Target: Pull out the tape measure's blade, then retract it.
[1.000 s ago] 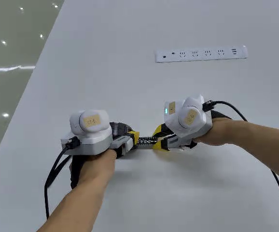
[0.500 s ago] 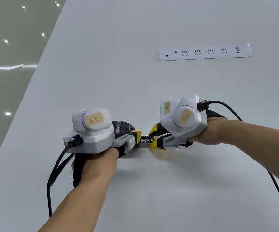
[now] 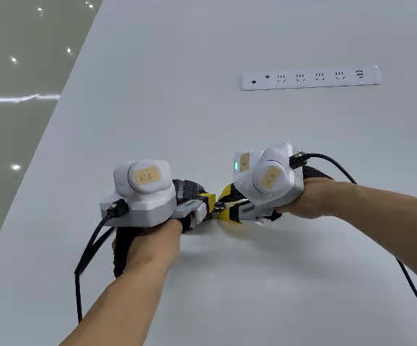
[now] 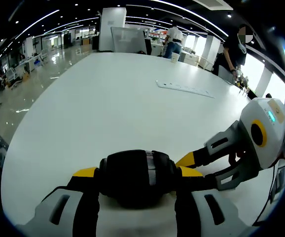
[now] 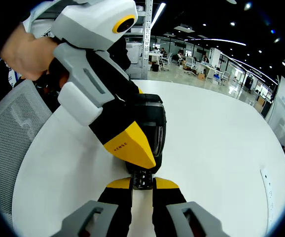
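On the white table (image 3: pixel 194 72), my left gripper (image 3: pixel 203 207) is squeezing the black tape measure (image 4: pixel 137 177). My right gripper (image 5: pixel 142 185) is pinching the short blade (image 3: pixel 215 210), which is pointing sideways toward it.

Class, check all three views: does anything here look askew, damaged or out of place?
Nothing stands out. The left gripper clamps the tape measure case, the right gripper pinches the blade tip close beside it, and the power strip lies flat on the table.
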